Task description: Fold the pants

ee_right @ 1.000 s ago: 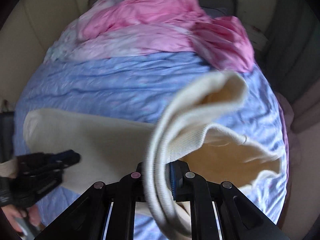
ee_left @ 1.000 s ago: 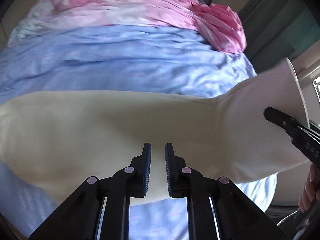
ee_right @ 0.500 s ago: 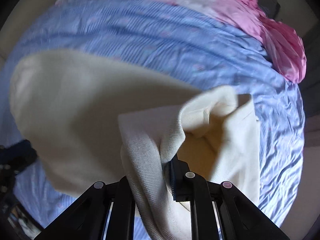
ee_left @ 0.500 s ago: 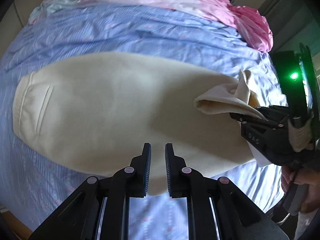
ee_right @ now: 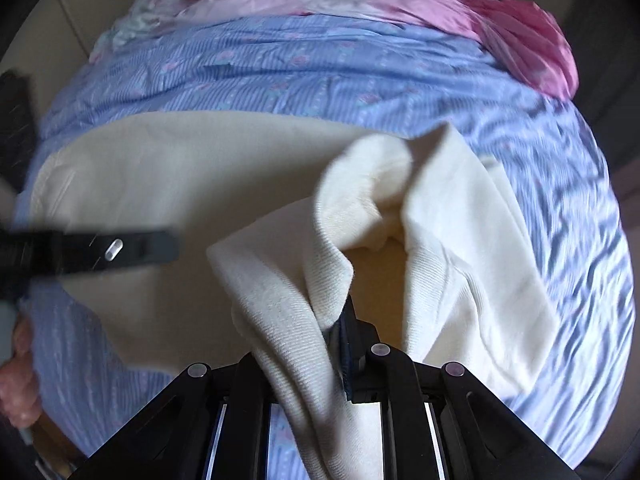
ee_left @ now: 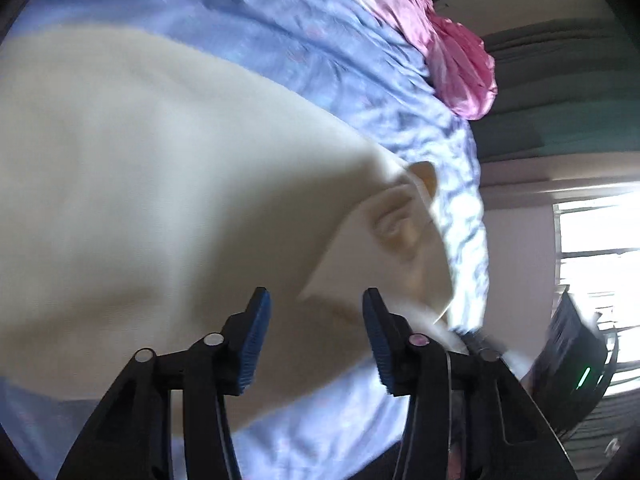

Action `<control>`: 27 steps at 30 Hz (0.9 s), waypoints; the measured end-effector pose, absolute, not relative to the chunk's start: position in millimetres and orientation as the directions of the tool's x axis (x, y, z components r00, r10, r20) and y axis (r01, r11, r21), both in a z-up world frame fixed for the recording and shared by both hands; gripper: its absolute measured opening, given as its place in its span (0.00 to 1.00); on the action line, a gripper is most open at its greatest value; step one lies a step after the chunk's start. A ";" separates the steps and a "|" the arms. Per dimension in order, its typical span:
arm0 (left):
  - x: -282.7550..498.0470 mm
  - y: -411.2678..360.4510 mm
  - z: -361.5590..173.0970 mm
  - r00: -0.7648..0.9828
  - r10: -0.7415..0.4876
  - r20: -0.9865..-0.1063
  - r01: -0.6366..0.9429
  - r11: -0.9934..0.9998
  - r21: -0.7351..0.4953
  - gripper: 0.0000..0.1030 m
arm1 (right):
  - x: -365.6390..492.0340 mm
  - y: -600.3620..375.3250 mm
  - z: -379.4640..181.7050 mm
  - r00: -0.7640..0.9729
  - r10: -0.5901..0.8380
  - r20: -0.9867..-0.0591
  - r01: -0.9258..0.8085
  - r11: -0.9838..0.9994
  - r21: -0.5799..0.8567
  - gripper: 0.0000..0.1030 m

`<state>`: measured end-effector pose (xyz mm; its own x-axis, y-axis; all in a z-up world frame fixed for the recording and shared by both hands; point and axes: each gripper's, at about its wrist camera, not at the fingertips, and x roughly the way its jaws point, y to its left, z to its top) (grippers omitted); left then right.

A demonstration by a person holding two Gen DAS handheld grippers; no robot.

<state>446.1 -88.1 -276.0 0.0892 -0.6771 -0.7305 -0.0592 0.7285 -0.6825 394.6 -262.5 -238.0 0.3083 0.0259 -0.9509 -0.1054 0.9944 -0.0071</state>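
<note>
Right tool (ee_right: 340,340) is clenched on the ribbed hem of the pants (ee_right: 180,184), with that end lifted and doubled just ahead of it. Left tool (ee_left: 316,336) stands released, its jaws having just been opening, with nothing between them; cloth lies directly beyond. Pants rest flat on the bed (ee_right: 320,76). Fabric appears soft, thick and limp; the firmer hems and waistband look like the best holds.

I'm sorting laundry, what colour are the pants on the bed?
Cream, plain with no print: the pants show best in the right wrist view.
</note>
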 end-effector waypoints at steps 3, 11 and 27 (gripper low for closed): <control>451.3 -102.2 -297.6 0.047 -0.696 -0.716 -0.113 0.709 -0.696 0.49 | 383.7 -268.2 -242.2 0.334 0.036 -0.942 -0.059 0.998 0.017 0.14; 443.0 -101.9 -322.8 0.049 -0.749 -0.661 -0.257 0.630 -0.733 0.55 | 383.2 -282.9 -241.9 0.363 0.089 -0.927 0.006 0.995 0.098 0.14; 515.0 -127.6 -245.1 0.075 -0.732 -0.677 0.086 0.681 -0.727 0.12 | 405.4 -248.0 -220.0 0.422 0.028 -0.906 -0.031 0.999 0.016 0.14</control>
<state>515.0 -127.6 -245.1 0.0750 -0.7323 -0.6768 0.0855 0.6810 -0.7273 405.4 -248.0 -220.0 0.4217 0.0279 -0.9063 -0.0315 0.9994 0.0162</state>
